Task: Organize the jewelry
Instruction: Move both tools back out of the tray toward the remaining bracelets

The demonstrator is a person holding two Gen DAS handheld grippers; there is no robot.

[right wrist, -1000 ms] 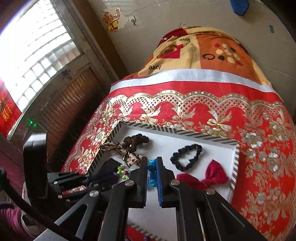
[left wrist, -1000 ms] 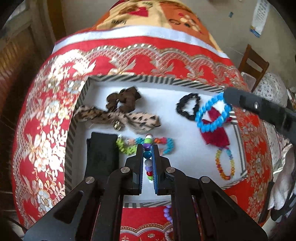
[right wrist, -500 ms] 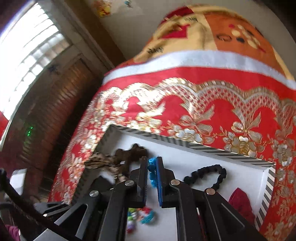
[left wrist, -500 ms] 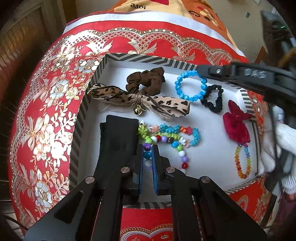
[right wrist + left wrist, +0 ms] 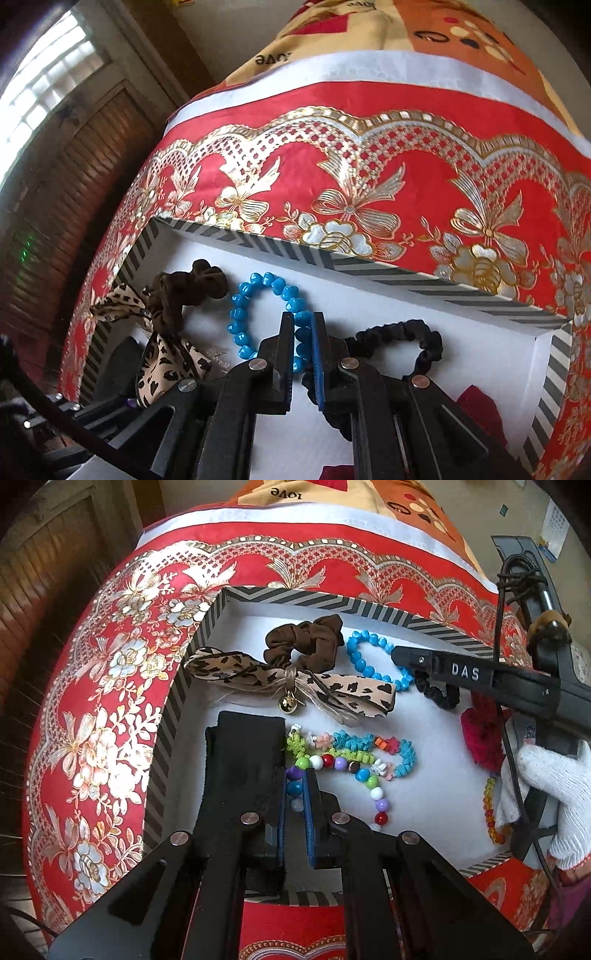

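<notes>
A white tray with a striped rim [image 5: 332,603] lies on a red and gold cloth. My left gripper [image 5: 295,775] is shut on a multicoloured bead bracelet [image 5: 354,766] that rests low in the tray beside a black band [image 5: 243,749]. My right gripper [image 5: 303,319] is shut on a blue bead bracelet [image 5: 240,314] [image 5: 364,651] at the tray's far side, between a brown scrunchie [image 5: 306,642] and a black scrunchie [image 5: 406,332].
The tray also holds a leopard bow with a bell [image 5: 288,681], a woven colourful bracelet [image 5: 354,740], a red bow [image 5: 480,738] and an orange bead ring [image 5: 489,812]. The right gripper's body [image 5: 498,683] crosses the tray's right side. A wooden shutter [image 5: 55,221] stands left.
My right gripper carried the blue bracelet left and down into the tray's far part. My left gripper lowered the multicoloured bracelet onto the tray floor.
</notes>
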